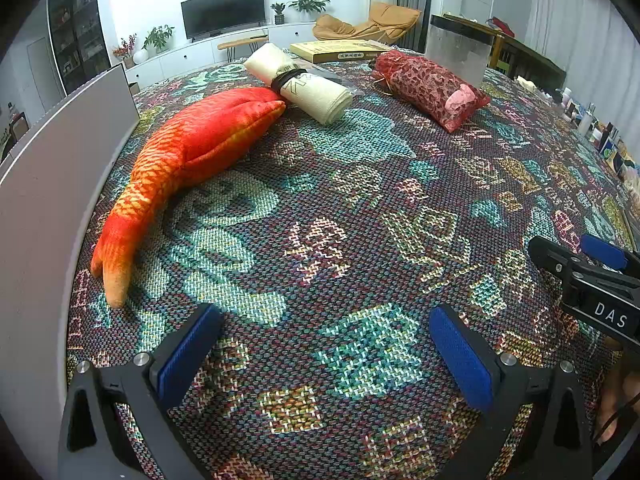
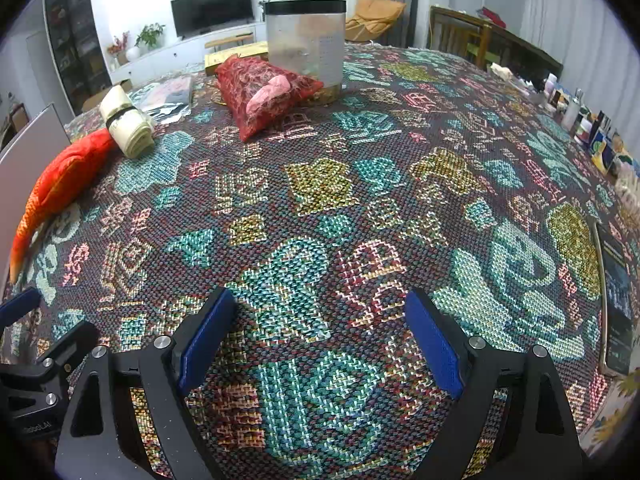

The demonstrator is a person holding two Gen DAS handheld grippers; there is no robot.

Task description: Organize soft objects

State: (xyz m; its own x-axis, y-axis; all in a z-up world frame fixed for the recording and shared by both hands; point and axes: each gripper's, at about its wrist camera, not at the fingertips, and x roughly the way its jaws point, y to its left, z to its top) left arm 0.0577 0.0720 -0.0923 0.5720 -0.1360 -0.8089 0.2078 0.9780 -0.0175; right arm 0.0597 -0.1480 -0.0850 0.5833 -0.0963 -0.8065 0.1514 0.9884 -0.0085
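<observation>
Plush fish (image 1: 192, 160) along the table's left edge, tail nearest, long axis running up toward the far side. Way closer to left tongs (image 1: 324, 344), gaping and empty. Right tongs (image 2: 320, 332) likewise spread, nothing held, well off from it.

Three soft items on the patterned worktop cloth, all at the far left side:
- plush fish (image 1: 188, 156): orange-red with a scale print, lying flat and slightly curved, forked tail toward the camera, head end away, along the left edge.
- rolled cream cloth (image 1: 298, 84): a tight roll banded with a black strap mid-length, lying on its side, near end touching the fish's head.
- red mesh pouch (image 1: 428, 84): stuffed, lying flat, something pink showing at one end (can't tell what), well apart to the right of the roll, right beside the clear container.
</observation>
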